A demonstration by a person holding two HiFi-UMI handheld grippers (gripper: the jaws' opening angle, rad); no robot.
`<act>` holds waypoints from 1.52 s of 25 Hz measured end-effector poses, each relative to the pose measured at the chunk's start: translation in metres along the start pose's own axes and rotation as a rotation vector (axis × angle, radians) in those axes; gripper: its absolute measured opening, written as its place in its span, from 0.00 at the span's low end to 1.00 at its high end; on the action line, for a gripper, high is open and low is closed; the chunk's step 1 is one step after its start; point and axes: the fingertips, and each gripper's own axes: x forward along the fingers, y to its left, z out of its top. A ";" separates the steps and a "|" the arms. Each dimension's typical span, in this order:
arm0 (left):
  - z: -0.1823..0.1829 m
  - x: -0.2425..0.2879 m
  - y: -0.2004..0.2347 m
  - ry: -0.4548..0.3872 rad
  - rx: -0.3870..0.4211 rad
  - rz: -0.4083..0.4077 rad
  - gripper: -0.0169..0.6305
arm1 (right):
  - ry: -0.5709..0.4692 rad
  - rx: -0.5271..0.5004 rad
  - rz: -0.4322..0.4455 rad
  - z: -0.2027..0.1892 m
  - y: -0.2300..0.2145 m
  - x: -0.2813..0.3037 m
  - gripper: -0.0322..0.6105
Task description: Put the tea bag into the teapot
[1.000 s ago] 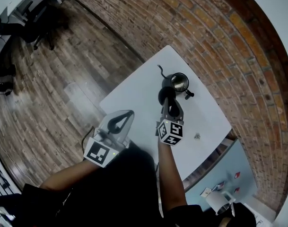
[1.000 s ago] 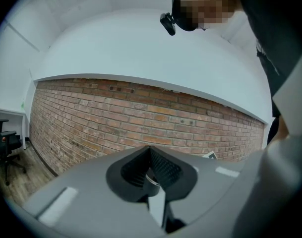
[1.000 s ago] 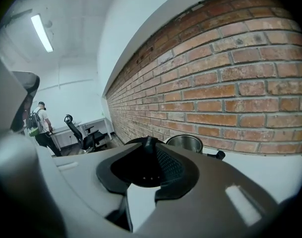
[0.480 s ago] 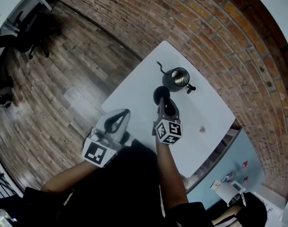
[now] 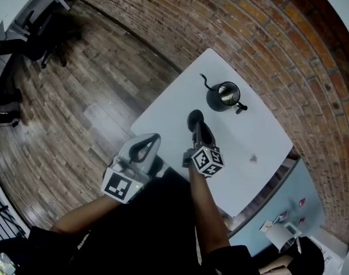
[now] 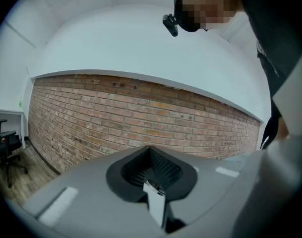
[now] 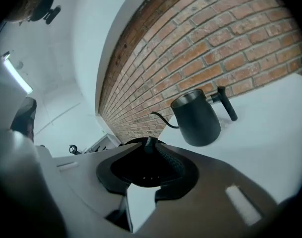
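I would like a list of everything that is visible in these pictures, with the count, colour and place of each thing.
table: one, white, against the wall
teapot: one, black, lid off, at the table's far end
lid: one, black, held above the table, short of the teapot
tea bag: one, small, greyish, on the table near its right edge
chair: one, black, on the floor at far left
wall: one, red-brown brick, behind the table
floor: brown wood, left of the table
right gripper: one, grey, shut on the lid
left gripper: one, grey, shut, empty, by the table's near corner
arms: two, behind the grippers
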 end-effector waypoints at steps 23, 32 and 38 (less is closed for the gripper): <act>-0.013 -0.006 0.008 0.073 0.004 0.037 0.02 | 0.120 0.464 0.148 -0.074 -0.019 0.030 0.18; -0.019 0.004 -0.004 0.078 0.017 -0.001 0.02 | 0.127 0.633 0.176 -0.087 -0.038 0.030 0.17; -0.026 0.003 -0.011 0.107 0.010 -0.017 0.02 | 0.085 0.793 0.203 -0.088 -0.049 0.025 0.18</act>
